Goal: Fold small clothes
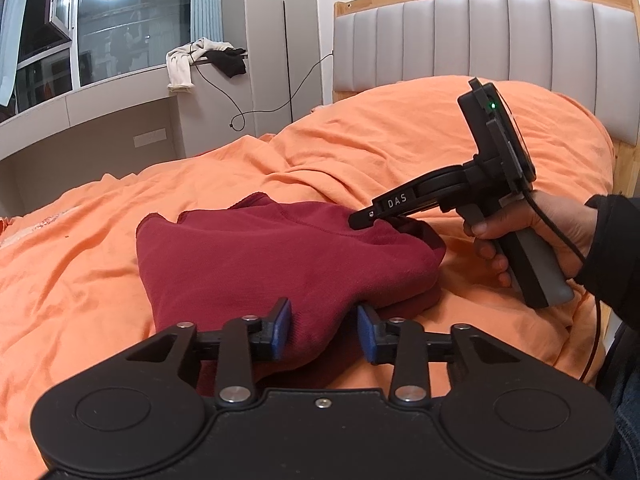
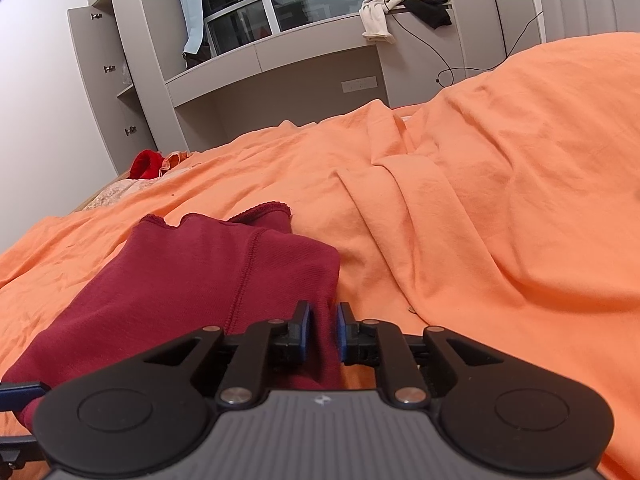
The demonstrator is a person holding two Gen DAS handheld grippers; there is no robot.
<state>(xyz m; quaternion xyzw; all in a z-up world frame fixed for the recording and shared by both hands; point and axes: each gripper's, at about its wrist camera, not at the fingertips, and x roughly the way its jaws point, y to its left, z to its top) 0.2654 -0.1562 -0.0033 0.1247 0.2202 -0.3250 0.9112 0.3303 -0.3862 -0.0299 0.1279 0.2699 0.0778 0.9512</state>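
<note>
A dark red garment (image 1: 280,256) lies partly folded on the orange bedspread (image 1: 400,148). My left gripper (image 1: 324,330) is at its near edge, with the fingers wide apart and a fold of the cloth lying between them. My right gripper (image 2: 323,330) is closed on the garment's (image 2: 200,280) right corner, with cloth pinched between the blue pads (image 2: 305,332). In the left wrist view the right gripper's fingers (image 1: 368,214) rest at the garment's far right edge, held by a hand.
The grey padded headboard (image 1: 500,40) stands at the back. A window ledge (image 1: 120,92) holds white and black clothes (image 1: 200,60) and a cable. A red item (image 2: 148,164) lies at the bed's far corner by grey cabinets (image 2: 108,80).
</note>
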